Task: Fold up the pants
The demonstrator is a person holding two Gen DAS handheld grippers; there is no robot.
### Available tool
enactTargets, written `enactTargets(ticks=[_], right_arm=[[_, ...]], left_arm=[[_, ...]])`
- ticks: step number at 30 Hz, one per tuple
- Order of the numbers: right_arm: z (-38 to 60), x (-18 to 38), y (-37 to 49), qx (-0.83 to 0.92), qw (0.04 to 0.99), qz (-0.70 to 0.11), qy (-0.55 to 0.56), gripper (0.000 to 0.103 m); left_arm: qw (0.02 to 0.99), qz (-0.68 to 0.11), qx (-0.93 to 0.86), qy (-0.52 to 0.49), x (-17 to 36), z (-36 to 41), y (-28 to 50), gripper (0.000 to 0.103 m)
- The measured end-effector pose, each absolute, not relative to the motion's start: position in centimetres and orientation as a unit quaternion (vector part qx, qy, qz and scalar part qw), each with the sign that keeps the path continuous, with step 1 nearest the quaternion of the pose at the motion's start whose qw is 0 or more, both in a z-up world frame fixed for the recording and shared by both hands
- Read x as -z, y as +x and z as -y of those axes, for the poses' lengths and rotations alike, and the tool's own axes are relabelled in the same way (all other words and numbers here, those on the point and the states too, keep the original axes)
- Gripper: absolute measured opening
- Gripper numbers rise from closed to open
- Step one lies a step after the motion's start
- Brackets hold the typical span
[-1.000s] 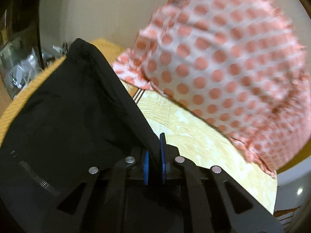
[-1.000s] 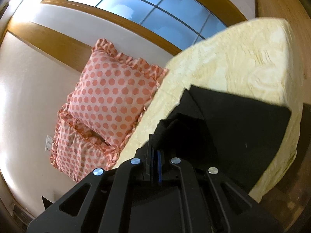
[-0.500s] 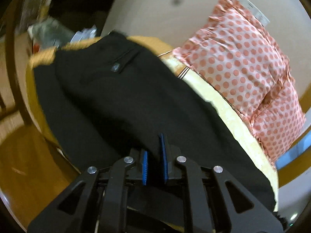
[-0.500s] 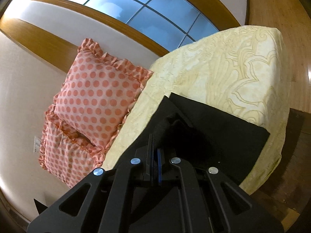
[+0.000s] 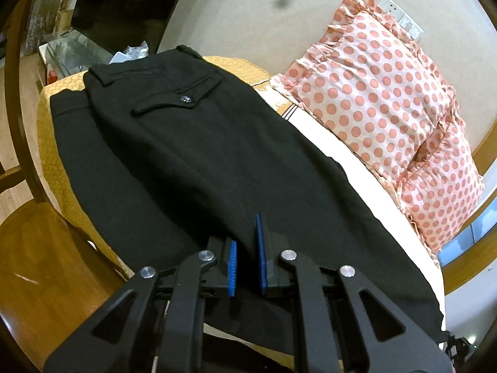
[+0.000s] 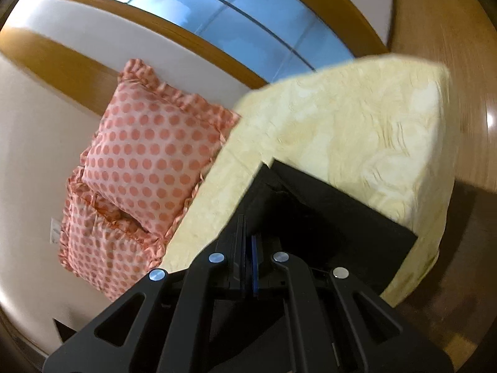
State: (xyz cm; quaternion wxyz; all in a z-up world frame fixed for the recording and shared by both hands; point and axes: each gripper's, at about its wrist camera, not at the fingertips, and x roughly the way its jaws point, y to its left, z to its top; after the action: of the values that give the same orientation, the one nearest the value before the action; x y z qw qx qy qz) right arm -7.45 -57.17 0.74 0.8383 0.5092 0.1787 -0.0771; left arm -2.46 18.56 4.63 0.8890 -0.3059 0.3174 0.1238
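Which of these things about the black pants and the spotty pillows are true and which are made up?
1. The pants are black. True.
2. The back pocket has a button on it. True.
3. The pillows have blue stripes. False: they are pale with orange-pink dots and frilly edges.
4. The right gripper has its fingers spread wide apart. False: they are pressed together on the pants' cloth.
5. The pants lie on the wooden floor. False: they lie on the bed, over its yellow cover.
6. The left gripper has pants cloth between its blue fingers. True.
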Motion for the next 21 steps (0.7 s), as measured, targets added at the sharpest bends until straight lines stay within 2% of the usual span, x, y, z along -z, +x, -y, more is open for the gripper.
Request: enactTargets(ticks=[4, 9, 12, 21], right_arm=[[56.6, -1.3, -9.9, 0.087, 0.856, -0.164, 0.482, 0.003], [57.5, 1.3, -11.0, 0.095, 0.829, -0.177, 0.522, 0.003], [57.3, 1.0, -11.6, 0.091, 0.835, -0.159, 0.519, 0.003], [57.4, 2.0, -10.8, 0.114, 0.838, -0.188, 0.5, 0.003]], left_arm=[[0.898, -0.306, -0.128, -0.289, -5.1, -17.7, -4.0, 0.009], [0.891, -0.311, -0.135, -0.301, -3.5, -17.6, -5.6, 0.008], [0.894, -0.3, -0.138, -0.303, -3.8, -17.3, -6.5, 0.008], [0.898, -0.292, -0.146, -0.294, -2.8, -16.7, -7.1, 0.008]])
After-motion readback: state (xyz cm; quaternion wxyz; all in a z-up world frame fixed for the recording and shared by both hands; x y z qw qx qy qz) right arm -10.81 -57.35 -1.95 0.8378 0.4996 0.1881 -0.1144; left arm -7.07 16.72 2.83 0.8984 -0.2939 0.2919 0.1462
